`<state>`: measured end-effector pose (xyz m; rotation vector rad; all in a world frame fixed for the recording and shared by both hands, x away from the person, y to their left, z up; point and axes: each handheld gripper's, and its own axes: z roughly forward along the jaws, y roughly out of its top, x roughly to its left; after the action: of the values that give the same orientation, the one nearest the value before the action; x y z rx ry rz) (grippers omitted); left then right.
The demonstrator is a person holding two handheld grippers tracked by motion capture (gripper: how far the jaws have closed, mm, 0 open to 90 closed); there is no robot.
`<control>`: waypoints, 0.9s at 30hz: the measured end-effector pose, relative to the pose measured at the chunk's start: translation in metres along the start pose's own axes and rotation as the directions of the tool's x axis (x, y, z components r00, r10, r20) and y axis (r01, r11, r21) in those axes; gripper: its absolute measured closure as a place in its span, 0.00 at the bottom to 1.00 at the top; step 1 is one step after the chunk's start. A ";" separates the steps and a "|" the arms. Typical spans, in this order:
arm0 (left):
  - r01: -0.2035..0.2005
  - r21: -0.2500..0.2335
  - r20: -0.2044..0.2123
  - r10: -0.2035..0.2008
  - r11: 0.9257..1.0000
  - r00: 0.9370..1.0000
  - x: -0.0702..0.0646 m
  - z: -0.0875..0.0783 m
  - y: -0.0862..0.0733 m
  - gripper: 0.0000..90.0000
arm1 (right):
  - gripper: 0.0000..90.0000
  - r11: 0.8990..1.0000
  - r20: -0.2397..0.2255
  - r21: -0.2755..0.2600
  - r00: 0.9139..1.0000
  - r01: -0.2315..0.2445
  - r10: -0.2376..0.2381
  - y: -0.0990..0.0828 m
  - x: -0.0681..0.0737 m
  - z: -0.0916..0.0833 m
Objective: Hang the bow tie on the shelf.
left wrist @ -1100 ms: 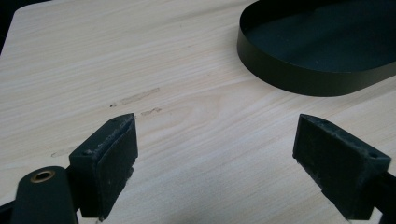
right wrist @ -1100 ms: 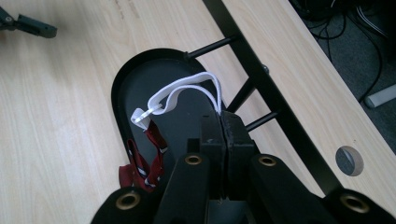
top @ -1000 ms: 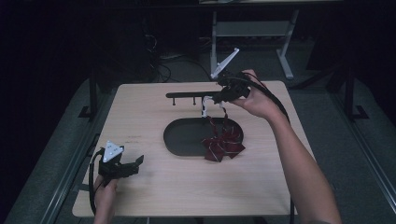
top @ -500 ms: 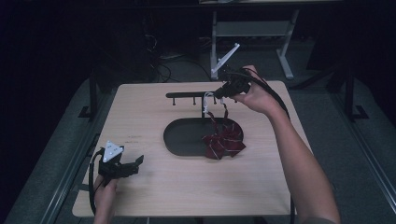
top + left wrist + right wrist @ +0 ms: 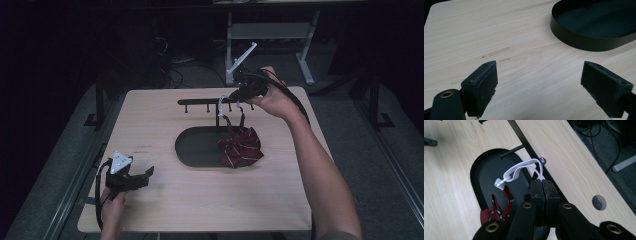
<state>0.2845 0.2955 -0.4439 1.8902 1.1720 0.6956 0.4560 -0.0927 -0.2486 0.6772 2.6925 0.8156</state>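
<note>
Your right gripper [image 5: 542, 181] is clenched on one white strap [image 5: 520, 170], which loops up and away from its tips. One dark red striped tie [image 5: 241, 148] hangs from that strap, its bulk lying in the single black oval tray [image 5: 197, 150] below the jaws. One black peg rack [image 5: 200, 102] stands just beside them. Your left gripper [image 5: 539, 82] rests released, with bare table [image 5: 524, 57] between its two pads.

Right gripper [image 5: 234, 98] raised, jaws clamped; left gripper [image 5: 145, 176] low, jaws apart.
</note>
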 end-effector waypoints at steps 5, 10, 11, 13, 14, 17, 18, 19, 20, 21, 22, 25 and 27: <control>-0.001 0.000 0.001 0.001 1.000 1.000 0.000 0.000 0.000 0.15 | 0.98 1.000 0.002 0.009 1.000 -0.007 0.007 0.000 -0.002 0.002; 0.000 0.000 0.001 0.000 1.000 1.000 0.000 0.000 0.000 0.15 | 0.98 1.000 0.003 0.017 1.000 -0.008 0.008 -0.002 -0.005 0.005; -0.002 0.001 0.000 0.002 1.000 1.000 0.000 0.000 0.000 0.15 | 0.98 1.000 0.001 0.018 1.000 -0.013 0.013 -0.002 -0.006 0.006; -0.003 0.002 -0.001 0.003 1.000 1.000 0.001 -0.001 0.000 0.15 | 0.98 1.000 0.006 0.021 1.000 -0.016 0.016 -0.003 -0.006 0.008; -0.003 0.003 -0.001 0.003 1.000 1.000 0.001 -0.001 0.000 0.15 | 0.98 1.000 0.005 0.025 1.000 -0.016 0.016 -0.004 -0.007 0.009; 0.001 -0.003 0.000 -0.001 1.000 1.000 0.000 0.000 0.000 0.15 | 0.98 0.999 0.009 0.033 1.000 -0.021 0.021 -0.005 -0.008 0.011; 0.005 -0.002 0.002 -0.005 1.000 1.000 -0.001 0.000 0.000 0.15 | 0.98 0.999 0.007 0.040 1.000 -0.024 0.024 -0.006 -0.009 0.013; 0.005 -0.002 0.002 -0.005 1.000 1.000 -0.001 0.000 0.000 0.15 | 0.98 0.999 0.007 0.040 1.000 -0.024 0.024 -0.006 -0.009 0.013; 0.003 -0.002 0.003 -0.003 1.000 1.000 -0.001 0.000 0.000 0.15 | 0.97 0.999 0.007 0.045 1.000 -0.023 0.023 -0.007 -0.010 0.015; 0.002 -0.002 0.002 -0.002 1.000 1.000 0.000 0.000 0.000 0.15 | 0.97 0.998 0.005 0.049 1.000 -0.031 0.031 -0.008 -0.011 0.016; 0.002 -0.002 0.002 -0.002 1.000 1.000 0.000 0.000 0.000 0.15 | 0.97 0.998 0.005 0.049 1.000 -0.031 0.031 -0.008 -0.011 0.016; 0.002 0.001 0.000 -0.002 1.000 1.000 0.000 -0.001 0.000 0.15 | 0.97 0.998 0.008 0.058 0.999 -0.031 0.031 -0.009 -0.011 0.020; 0.000 0.002 -0.001 0.000 1.000 1.000 0.000 -0.001 0.000 0.15 | 0.97 0.997 0.009 0.064 0.999 -0.035 0.035 -0.011 -0.012 0.022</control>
<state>0.2838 0.2963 -0.4431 1.8920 1.1732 0.6956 0.4706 -0.0970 -0.2716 0.7425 2.7173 0.7357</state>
